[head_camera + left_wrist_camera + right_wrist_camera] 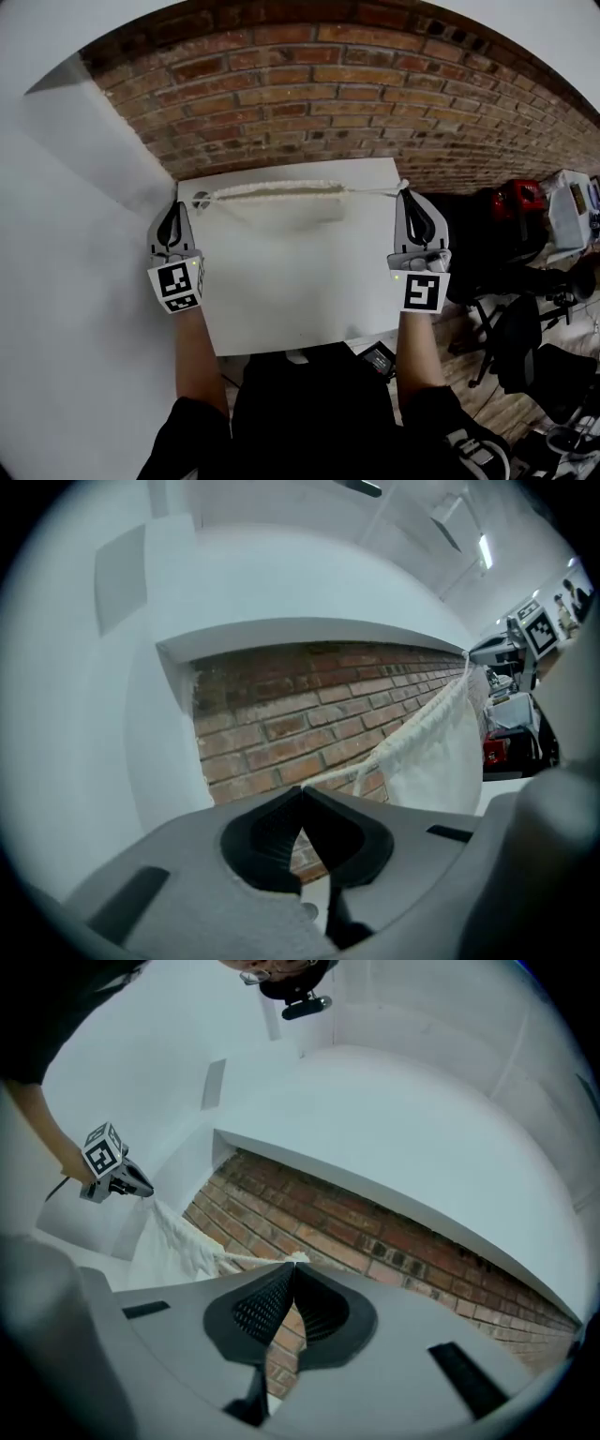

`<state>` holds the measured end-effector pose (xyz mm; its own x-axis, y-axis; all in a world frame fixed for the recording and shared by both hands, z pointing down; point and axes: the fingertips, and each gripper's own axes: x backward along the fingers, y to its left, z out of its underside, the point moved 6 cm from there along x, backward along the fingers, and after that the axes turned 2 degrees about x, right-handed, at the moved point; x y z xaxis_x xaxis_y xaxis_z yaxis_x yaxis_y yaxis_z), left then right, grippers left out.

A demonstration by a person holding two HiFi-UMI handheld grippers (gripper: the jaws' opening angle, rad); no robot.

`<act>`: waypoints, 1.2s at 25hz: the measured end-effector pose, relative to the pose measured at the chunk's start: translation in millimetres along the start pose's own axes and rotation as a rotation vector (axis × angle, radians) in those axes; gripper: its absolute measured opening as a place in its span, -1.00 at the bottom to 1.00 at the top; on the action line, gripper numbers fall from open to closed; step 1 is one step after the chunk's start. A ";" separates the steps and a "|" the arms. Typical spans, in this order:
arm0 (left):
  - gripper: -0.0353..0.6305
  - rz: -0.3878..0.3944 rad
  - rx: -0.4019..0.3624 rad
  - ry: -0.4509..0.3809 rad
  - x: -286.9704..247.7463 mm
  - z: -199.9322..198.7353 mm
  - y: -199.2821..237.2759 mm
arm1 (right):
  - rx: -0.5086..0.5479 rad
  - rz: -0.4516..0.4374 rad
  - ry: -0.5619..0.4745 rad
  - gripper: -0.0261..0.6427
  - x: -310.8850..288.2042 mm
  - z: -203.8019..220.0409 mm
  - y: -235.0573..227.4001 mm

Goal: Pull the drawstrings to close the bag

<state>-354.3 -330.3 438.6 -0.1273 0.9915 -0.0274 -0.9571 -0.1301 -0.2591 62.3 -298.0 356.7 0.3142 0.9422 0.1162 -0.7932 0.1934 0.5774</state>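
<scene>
Matt cloth bag (281, 208), twisted-cord drawstring (253, 1259), rough brick wall (309, 103)

Cream cloth bag (281, 211) hangs btwn the two grippers, mouth puckered shut along the top edge. Its drawstrings (372, 190) run taut out both sides, one end pinched in left gripper (172, 208) tips, other in right gripper (406, 194) tips.

The head camera looks steeply down over the table (281, 319), with the brick wall (309, 103) beyond. Each gripper camera sits just behind its own jaws, facing that wall about level — both share the bag (431, 752) hung between them, seen from opposite ends.
</scene>
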 end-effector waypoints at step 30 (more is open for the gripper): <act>-0.83 -0.112 -0.160 -0.394 83.8 -256.4 12.2 | -0.240 0.014 -0.420 -0.89 23.0 -116.7 -153.1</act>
<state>-309.8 -247.1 185.6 -0.1445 0.9169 0.3720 -0.9223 0.0113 -0.3862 130.1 -273.9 176.6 0.4470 0.7630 0.4670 -0.8812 0.2859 0.3764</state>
